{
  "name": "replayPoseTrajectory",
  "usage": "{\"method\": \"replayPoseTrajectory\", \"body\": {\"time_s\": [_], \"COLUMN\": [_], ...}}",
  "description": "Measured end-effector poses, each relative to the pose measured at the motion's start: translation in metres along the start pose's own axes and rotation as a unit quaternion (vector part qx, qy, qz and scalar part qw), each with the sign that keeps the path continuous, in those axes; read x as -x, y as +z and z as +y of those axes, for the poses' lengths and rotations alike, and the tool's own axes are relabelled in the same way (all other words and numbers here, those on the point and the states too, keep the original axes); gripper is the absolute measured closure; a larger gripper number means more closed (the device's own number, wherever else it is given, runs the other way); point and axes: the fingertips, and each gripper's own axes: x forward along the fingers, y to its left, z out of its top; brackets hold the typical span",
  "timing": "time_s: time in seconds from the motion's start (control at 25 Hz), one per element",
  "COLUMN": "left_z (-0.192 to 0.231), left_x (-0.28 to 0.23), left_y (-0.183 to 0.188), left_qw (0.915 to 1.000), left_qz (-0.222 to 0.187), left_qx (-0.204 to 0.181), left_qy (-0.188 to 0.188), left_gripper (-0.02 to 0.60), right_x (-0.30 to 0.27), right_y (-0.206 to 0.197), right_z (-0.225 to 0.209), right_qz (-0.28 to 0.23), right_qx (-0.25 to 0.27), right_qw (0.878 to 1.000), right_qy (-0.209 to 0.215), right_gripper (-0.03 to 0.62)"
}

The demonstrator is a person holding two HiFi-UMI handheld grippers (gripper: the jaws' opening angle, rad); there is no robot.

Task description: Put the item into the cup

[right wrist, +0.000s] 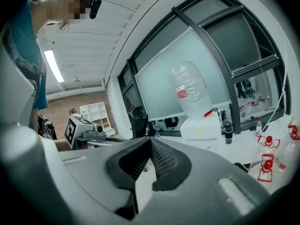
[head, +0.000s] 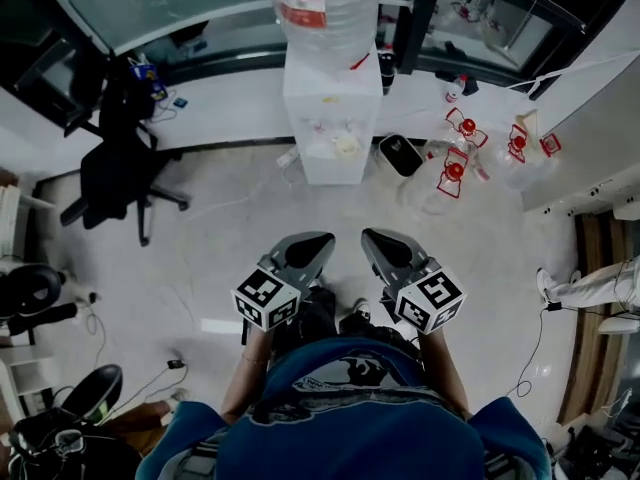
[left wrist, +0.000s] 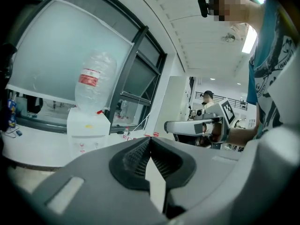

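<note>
No cup and no loose item shows in any view. I hold both grippers close to my body, above the floor, pointing forward. My left gripper point(head: 318, 240) is shut, its dark ribbed pads meeting at the tip point(left wrist: 150, 139) with nothing between them. My right gripper point(head: 372, 236) is shut and empty too, its pads closed together point(right wrist: 150, 139). The two sit side by side, a small gap apart. Each shows in the other's view: the right gripper point(left wrist: 199, 125) and the left gripper point(right wrist: 86, 131).
A white water dispenser point(head: 332, 118) with a large bottle on top stands straight ahead. Several empty water bottles with red handles point(head: 455, 163) lie to its right, beside a black bin point(head: 400, 155). An office chair point(head: 115, 168) stands at left. Another person's legs point(head: 590, 283) are at right.
</note>
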Motion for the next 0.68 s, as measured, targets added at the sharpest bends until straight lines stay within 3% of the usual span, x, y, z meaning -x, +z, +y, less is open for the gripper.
{"method": "replayPoseTrajectory", "body": {"time_s": [0.68], "left_z": [-0.066], "left_x": [-0.007], "left_y": [-0.001], "left_qw": [0.9986], "left_qz": [-0.017], "left_qx": [-0.02], "left_qy": [0.046], "left_gripper": [0.583], "right_x": [0.057], "right_y": [-0.006], "right_z": [0.005], "right_qz": [-0.009], "right_qx": [0.024], "right_qw": [0.999], "right_qy": [0.046], "right_gripper": [0.594]}}
